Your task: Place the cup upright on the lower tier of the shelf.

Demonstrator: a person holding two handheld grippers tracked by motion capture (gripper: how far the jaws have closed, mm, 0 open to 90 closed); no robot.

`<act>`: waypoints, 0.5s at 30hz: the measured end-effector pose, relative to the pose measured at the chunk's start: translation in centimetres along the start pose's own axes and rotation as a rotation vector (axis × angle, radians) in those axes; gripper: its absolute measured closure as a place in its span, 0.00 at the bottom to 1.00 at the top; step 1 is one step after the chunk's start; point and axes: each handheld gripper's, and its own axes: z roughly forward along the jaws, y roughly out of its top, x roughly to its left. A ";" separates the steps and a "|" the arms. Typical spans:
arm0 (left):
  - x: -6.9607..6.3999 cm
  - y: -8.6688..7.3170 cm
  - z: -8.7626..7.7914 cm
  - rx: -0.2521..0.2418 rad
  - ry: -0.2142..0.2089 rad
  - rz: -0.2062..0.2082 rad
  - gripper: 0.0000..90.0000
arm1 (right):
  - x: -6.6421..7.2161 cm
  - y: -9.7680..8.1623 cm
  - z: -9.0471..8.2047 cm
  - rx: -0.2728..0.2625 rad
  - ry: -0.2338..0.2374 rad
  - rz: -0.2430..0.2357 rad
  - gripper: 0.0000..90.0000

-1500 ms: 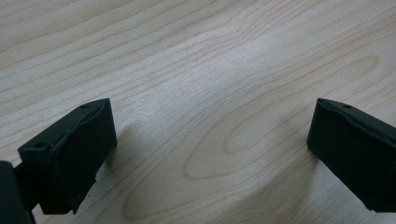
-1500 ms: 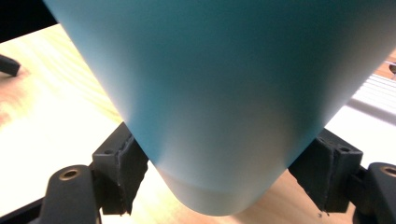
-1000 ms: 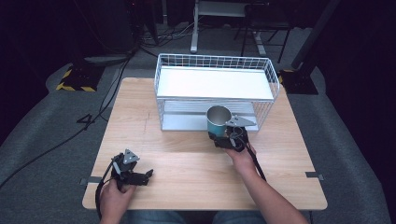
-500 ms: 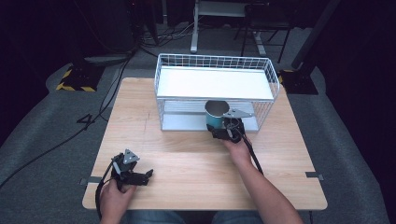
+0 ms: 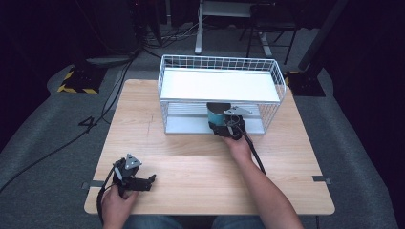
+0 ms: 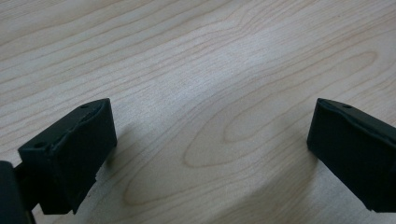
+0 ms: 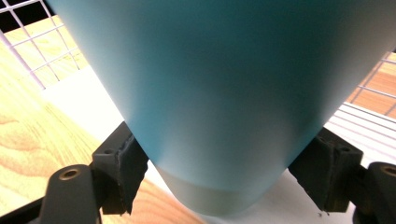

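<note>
High view first, from the left: the left gripper [image 5: 143, 182] rests low near the front left corner of the table [image 5: 191, 157], in a hand, with its jaws wide apart and nothing between them; the left gripper view looks down on pale wood with soft wavy grain lines, and the black jaw blocks look hard and square; near the back edge of the table stands a white wire rack [image 5: 220, 94], made of thin crossing wires, with a flat white top shelf and a flat lower shelf; further right, the right gripper [image 5: 220, 128] has its jaws pressed tight on a blue cup [image 5: 217, 113], at the front edge of the rack's lower shelf, a bit right of its middle; I think the job now is to put the cup on that lower shelf; to do it well, keep the cup upright, slide it in low so its rim does not bump the top shelf, set its bottom flat on the shelf, and only then let go; in the right gripper view the cup [image 7: 219, 93] looks smooth and round, wider at the top, with a paler band at the bottom, so it could slip if the hold gets loose.
</note>
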 end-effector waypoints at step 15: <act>-0.1 -0.4 -0.3 -0.001 0.004 -0.004 0.02 | -0.5 -0.1 1.9 0.007 -0.025 0.007 0.28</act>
